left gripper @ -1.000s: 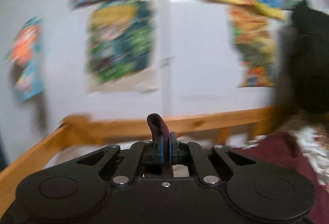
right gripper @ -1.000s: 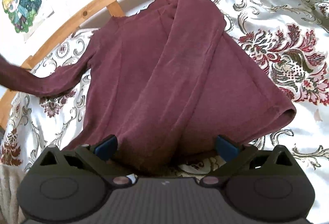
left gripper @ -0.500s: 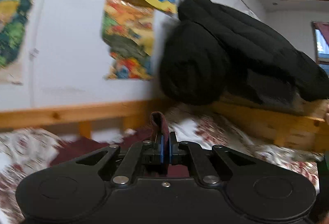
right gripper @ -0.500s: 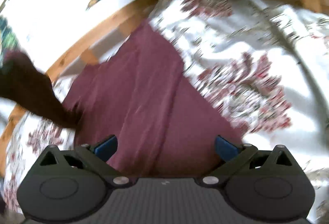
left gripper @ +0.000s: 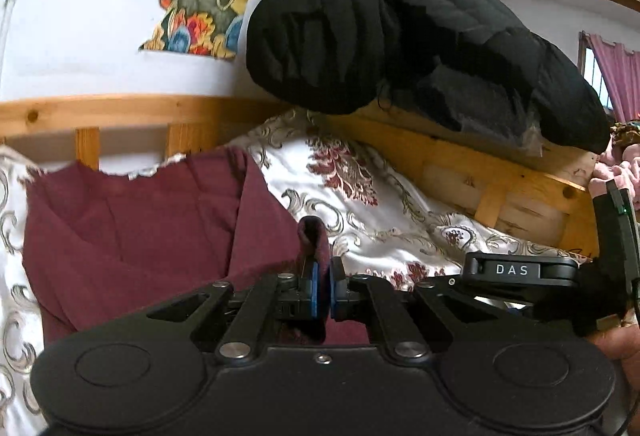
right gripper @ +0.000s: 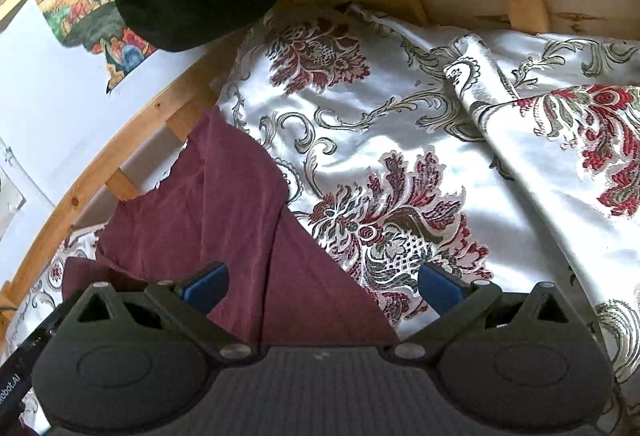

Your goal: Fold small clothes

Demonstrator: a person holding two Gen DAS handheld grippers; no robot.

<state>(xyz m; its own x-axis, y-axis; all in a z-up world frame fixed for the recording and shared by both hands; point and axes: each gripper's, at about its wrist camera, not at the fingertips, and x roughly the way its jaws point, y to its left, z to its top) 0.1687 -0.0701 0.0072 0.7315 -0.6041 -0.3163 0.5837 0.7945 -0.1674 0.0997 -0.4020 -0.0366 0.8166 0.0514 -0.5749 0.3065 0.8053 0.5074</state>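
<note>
Maroon top (right gripper: pixel 224 232) spread on patterned bedspread (right gripper: pixel 400 139), lower left of right-wrist frame, one side panel already folded inward along a lengthwise crease. Left gripper (left gripper: pixel 321 290), lower centre of left-wrist frame, jaws pressed together, pinching sleeve cuff (left gripper: pixel 312 236) above the top. Right gripper (right gripper: pixel 322 286) over the hem, jaws spread wide, nothing between them. Judged partly done: sleeve yet to be laid down and released, crosswise fold remaining. Black jacket (left gripper: pixel 400 35) draped over bed frame (left gripper: pixel 480 163), upper right.

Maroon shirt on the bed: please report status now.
Left gripper shut on shirt cuff. Right gripper open, empty, above maroon shirt. Shirt partly folded on bedspread. Nothing in the way.
</note>
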